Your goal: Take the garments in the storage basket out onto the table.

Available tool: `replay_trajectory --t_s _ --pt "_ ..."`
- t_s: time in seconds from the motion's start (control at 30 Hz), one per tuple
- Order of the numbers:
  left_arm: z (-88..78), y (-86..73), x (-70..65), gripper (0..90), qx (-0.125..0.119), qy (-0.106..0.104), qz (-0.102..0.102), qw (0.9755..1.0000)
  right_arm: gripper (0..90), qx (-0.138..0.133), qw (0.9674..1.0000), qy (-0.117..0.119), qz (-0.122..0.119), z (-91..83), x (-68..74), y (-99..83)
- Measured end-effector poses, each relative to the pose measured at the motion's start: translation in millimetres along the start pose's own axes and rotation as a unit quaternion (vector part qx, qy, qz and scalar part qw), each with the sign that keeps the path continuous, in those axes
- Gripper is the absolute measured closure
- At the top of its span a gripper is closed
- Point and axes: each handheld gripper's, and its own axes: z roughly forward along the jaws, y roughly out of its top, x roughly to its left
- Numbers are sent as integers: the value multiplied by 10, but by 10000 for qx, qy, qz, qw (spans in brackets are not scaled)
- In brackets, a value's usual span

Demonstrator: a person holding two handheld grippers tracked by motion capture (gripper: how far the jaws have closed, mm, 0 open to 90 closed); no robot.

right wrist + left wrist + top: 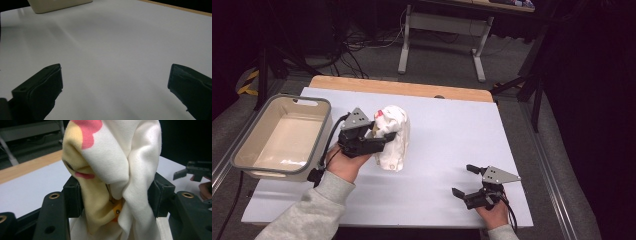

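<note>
I am holding the left gripper (379, 136) clamped on a bunched cream cloth (393, 137) with pink and yellow patches, its lower folds seemingly resting on the white table (452, 130); carrying it to the beige bin (324, 107) at left, I should lift until the hem clears the rim. The left forearm is reaching forward, gripper roughly level, while the right gripper (464, 180) is resting with jaws apart and empty near the front edge.

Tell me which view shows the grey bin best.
The high view: the bin sits whole at the table's left edge, its rim, handle slot and empty inside all visible, left of the left gripper shut on the white cloth. The right gripper view catches one cream corner.
</note>
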Motion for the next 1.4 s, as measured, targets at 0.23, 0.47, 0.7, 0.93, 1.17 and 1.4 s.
replay_trajectory --t_s 0.23,0.47,0.7,0.93,1.17,1.4 --pt "242 -137 -183 412 171 -353 -62 9992 0 53 10000 -49 -7 2 2 5" --pt "390 -266 -280 410 373 -547 -105 9978 0 66 9999 -128 15 -6 -3 8" --pt "527 -380 -331 405 600 -566 -125 9965 0 111 9997 -234 -35 5 6 13" --pt "685 -435 -315 394 835 -493 -175 9951 0 202 9994 -281 -8 15 3 12" --pt "775 -464 -240 343 1025 -334 -280 9938 0 219 9989 -402 -68 14 18 15" --pt "816 -479 -125 192 1184 -198 -497 9915 0 367 9973 -612 189 17 -15 24"
